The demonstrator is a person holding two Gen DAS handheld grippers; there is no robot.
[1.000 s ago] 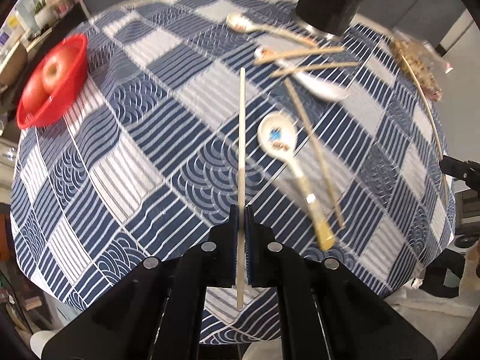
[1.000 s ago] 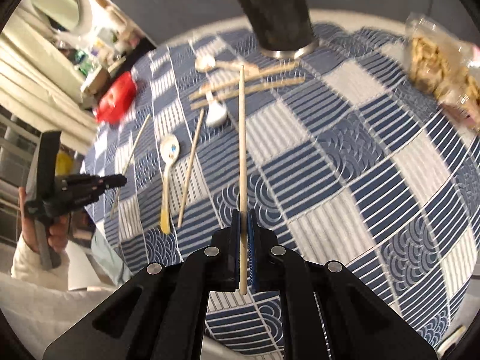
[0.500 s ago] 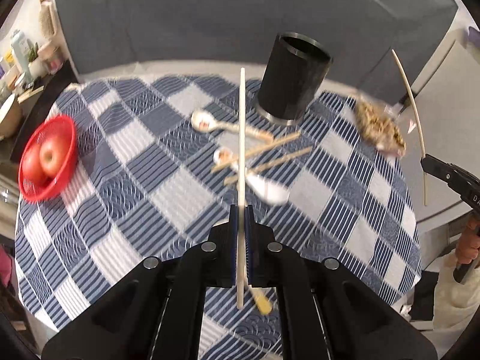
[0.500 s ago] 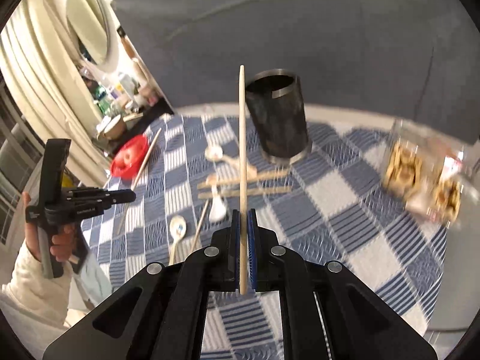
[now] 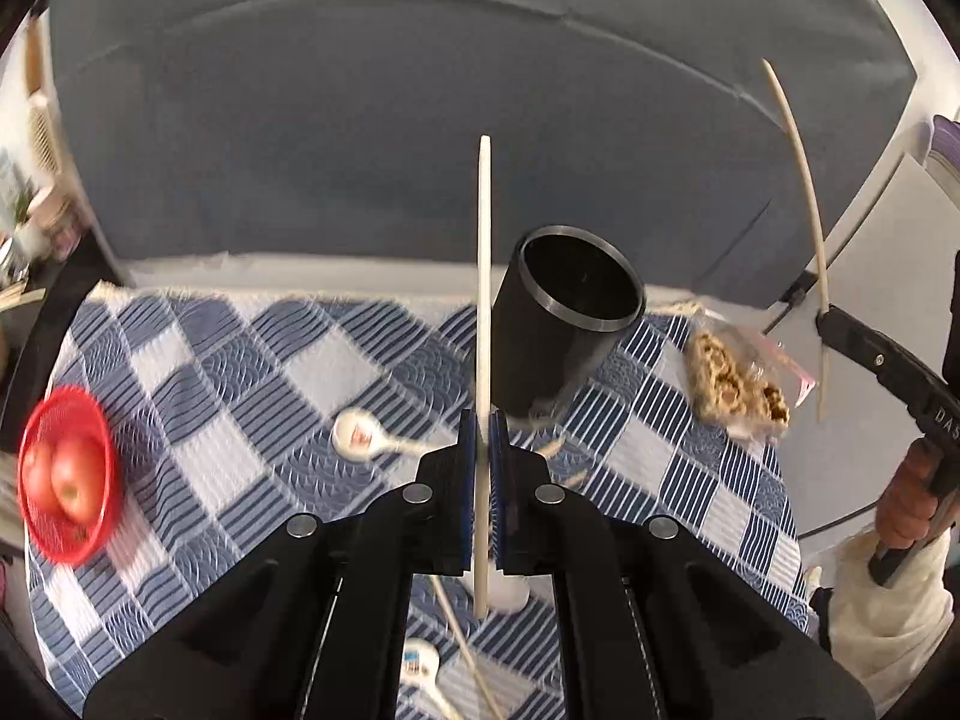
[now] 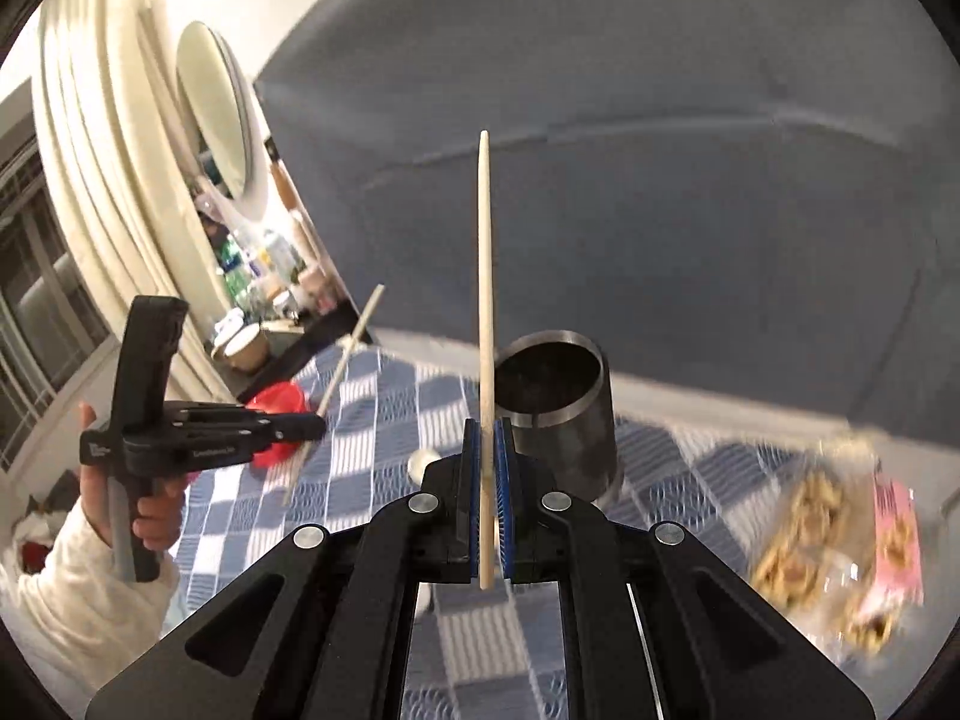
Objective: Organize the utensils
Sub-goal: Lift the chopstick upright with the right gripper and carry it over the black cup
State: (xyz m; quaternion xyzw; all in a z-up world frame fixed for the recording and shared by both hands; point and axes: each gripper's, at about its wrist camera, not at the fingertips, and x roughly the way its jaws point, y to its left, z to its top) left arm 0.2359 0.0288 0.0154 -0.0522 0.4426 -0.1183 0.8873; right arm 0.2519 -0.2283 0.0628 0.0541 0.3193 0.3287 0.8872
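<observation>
Grey padded backdrop is sitting behind a round table [image 5: 180, 396] under a blue-and-white checked cloth.

Left gripper [image 5: 482, 480] is clamping a pale chopstick [image 5: 483, 276] between its blue pads, jaws together on it, stick running straight toward 12 o'clock with its tip in front of the backdrop. Black cylinder holder [image 5: 564, 324] is standing on the cloth just at 1 o'clock of the pads, mouth open and facing the camera; the stick is crossing its left edge in this view, whether touching I cannot tell.

Right gripper [image 6: 487, 498] is gripping a second chopstick [image 6: 485, 276] the same way, jaws pressing on it, stick pointing to 12 o'clock. Holder is sitting at 1 o'clock there too.

Each gripper is showing in the other's view, stick in its tip, a hand [image 6: 153, 510] in a white sleeve on the left one's handle.

White ceramic spoon [image 5: 354, 439] is lying on the cloth at 10 o'clock of the left pads; more spoons and sticks are lying under the gripper body, partly hidden. Red basket [image 5: 66, 480] with apples is sitting at 9 o'clock on the table edge. Clear snack bag [image 5: 738, 384] is lying at 3 o'clock.
</observation>
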